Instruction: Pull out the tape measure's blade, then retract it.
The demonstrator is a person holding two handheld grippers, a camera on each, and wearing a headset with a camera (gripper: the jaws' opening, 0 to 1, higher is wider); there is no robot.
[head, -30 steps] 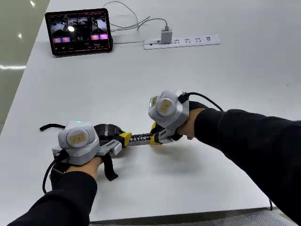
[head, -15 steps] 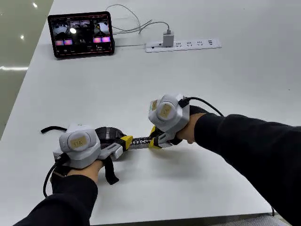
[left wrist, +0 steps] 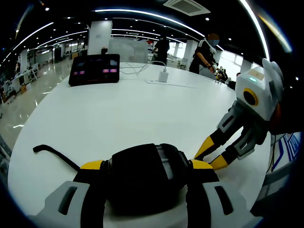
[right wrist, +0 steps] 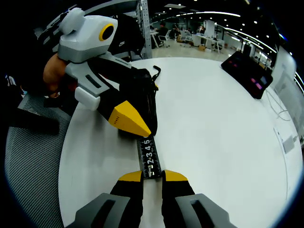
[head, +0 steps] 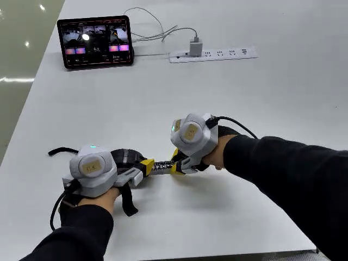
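Tape measure point(right wrist: 142, 92), one, sits clamped in left tongs point(left wrist: 147, 166); right tongs point(right wrist: 152, 176), second of two, pinch its single blade point(right wrist: 148, 159).

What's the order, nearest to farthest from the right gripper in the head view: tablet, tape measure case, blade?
1. Blade, pinched in the right gripper's jaws.
2. Tape measure case, just to its left.
3. Tablet, far back on the left.
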